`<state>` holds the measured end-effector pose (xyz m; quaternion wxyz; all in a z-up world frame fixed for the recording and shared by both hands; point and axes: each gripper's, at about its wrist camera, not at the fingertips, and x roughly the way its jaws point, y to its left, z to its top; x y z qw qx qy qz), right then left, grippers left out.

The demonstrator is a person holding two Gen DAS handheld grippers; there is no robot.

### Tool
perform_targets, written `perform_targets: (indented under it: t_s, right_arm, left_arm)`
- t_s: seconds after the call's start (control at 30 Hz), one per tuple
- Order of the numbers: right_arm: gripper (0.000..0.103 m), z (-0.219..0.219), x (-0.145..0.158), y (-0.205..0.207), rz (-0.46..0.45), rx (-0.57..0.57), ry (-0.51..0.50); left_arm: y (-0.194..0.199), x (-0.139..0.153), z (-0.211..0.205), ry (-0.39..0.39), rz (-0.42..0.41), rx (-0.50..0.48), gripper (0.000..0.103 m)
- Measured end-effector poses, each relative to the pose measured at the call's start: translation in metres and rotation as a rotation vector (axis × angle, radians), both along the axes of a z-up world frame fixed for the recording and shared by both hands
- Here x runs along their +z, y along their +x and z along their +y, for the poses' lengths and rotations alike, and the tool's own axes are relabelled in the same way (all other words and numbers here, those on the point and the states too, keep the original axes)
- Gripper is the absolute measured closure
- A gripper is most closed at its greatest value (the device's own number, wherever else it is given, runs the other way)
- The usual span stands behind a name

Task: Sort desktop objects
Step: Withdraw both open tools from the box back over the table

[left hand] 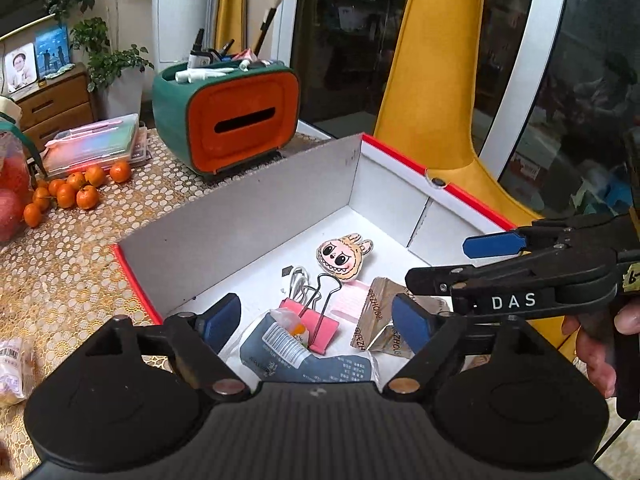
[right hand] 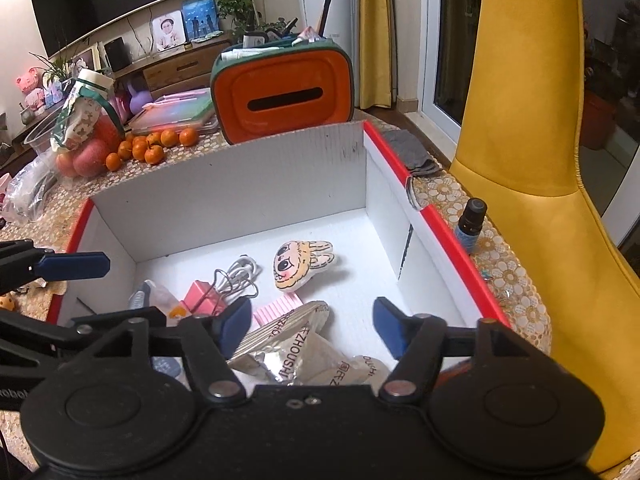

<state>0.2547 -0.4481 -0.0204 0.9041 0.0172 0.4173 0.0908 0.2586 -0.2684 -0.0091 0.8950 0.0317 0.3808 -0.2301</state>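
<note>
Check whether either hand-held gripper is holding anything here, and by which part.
Nothing is held. The left hand-held gripper and right hand-held gripper both stand open above the box.

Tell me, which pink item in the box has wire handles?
The pink binder clip, beside the white cable. The other pink item, the ribbed pad, lies flat and has no handles.

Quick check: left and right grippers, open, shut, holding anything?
Left gripper: open, holding nothing.
Right gripper: open, holding nothing.

Matt cardboard box [right hand: 224, 184]; glossy crinkled foil packets [right hand: 296, 360].
</note>
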Motion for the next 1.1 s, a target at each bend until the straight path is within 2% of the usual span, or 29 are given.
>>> perform_targets:
  t_s: [0.1,0.23,0.3,0.33,0.57,1.1]
  right_arm:
    - [0.026,0.002,0.005,-0.006,-0.009,0.001,0.002]
    - [0.019,0.005,0.013,-0.014,-0.027,0.006,0.012]
    - [0.016,0.007,0.016,-0.018,-0.035,0.012,0.016]
    - [0.014,0.009,0.018,-0.02,-0.039,0.016,0.018]
    - [0.007,0.021,0.029,-0.035,-0.073,0.011,0.008]
    - [0.006,0.068,0.058,-0.078,-0.139,0.068,0.013]
  left_arm:
    - [-0.006,0.005,0.006,-0.014,-0.013,0.005,0.019]
    - [-0.014,0.012,0.014,-0.039,-0.025,0.015,0.014]
    - [-0.019,0.015,0.018,-0.042,-0.03,0.015,0.003]
    - [-0.022,0.016,0.02,-0.044,-0.035,0.015,0.002]
    - [-0.04,0.027,0.039,-0.064,-0.061,0.032,0.002]
    - [-0.087,0.044,0.112,-0.146,-0.076,0.12,0.0]
